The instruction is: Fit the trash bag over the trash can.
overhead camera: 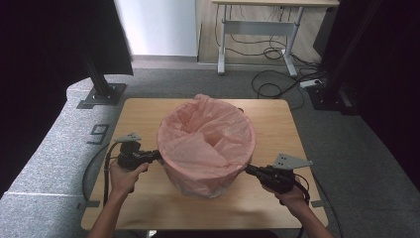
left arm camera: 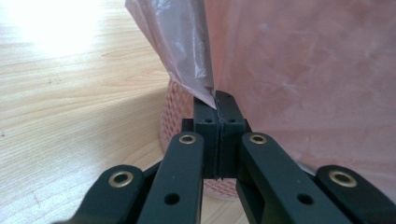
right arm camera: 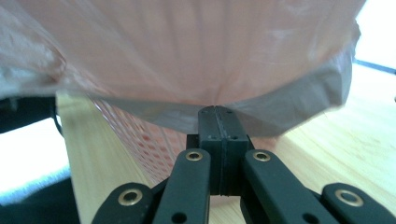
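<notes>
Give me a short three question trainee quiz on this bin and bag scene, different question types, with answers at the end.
1. True or false: the left gripper is shut on the pink bag.
2. What does the bag line? A) cardboard box B) mesh basket C) metal pot
3. Fill in: the right gripper pinches the bag's ____.

Key: 1 true; 2 B; 3 edge.

Both grippers are black — the left gripper (overhead camera: 157, 155) and right gripper (overhead camera: 247, 169) each carry 1 grey three-cornered plate. Brass-ringed pivots dot the linkage arms. Black cables trail back — forearms bare.
</notes>
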Motion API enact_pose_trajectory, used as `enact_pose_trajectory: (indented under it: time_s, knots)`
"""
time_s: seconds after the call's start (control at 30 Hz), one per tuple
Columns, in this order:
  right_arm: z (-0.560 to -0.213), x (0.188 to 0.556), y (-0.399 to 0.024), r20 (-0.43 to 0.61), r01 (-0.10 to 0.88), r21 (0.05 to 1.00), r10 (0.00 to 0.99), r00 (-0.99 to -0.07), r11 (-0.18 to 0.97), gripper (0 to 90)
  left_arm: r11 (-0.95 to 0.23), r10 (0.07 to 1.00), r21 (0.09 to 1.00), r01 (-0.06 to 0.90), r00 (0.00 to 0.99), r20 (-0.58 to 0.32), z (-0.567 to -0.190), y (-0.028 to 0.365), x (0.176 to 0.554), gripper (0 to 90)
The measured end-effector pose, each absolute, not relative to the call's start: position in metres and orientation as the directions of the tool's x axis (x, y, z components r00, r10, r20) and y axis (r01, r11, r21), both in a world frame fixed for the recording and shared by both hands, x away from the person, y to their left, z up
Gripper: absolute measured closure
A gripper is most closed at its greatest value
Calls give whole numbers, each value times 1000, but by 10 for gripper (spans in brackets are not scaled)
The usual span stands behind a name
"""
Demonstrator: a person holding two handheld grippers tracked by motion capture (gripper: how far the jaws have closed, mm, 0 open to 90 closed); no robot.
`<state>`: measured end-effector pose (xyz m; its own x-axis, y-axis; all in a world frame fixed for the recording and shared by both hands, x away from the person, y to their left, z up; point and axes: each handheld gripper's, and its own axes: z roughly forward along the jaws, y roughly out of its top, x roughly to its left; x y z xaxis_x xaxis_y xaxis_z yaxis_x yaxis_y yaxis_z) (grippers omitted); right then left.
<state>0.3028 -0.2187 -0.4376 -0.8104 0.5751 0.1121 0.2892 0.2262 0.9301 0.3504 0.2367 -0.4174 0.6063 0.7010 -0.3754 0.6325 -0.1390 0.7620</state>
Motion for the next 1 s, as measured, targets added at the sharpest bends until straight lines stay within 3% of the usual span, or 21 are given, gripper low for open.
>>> enact_pose_trajectory:
  time_s: [0.23,0.37,0.43,0.47,0.53,0.57,0.63,0.8,1.0]
  knots:
    - [-456,308,-208,43,295,890,580,-813,348,896,-158,746,759,631,580,-327,-428,233,353,895]
    - [-461,310,-209,54,307,885,577,-815,350,895,-149,744,758,635,577,-337,-429,236,354,888]
    - [-457,308,-215,76,307,897,573,-816,319,892,-150,724,770,620,599,-342,-427,240,353,806]
    - [-454,307,-218,86,306,902,569,-818,303,853,-144,724,784,604,604,-333,-425,242,352,719]
    - [-447,301,-228,98,302,913,573,-814,273,657,-133,735,809,573,605,-307,-422,249,347,572]
    - [-443,299,-233,102,299,920,583,-806,253,597,-132,737,815,564,606,-300,-420,252,345,491]
    - [-432,294,-246,114,293,931,590,-799,217,533,-121,735,828,548,610,-296,-417,260,341,410]
    - [-389,290,-261,97,232,961,602,-792,150,429,-84,726,841,534,611,-316,-412,276,337,330]
    - [-326,295,-232,8,169,955,545,-838,245,353,-81,730,850,520,612,-304,-406,276,336,320]
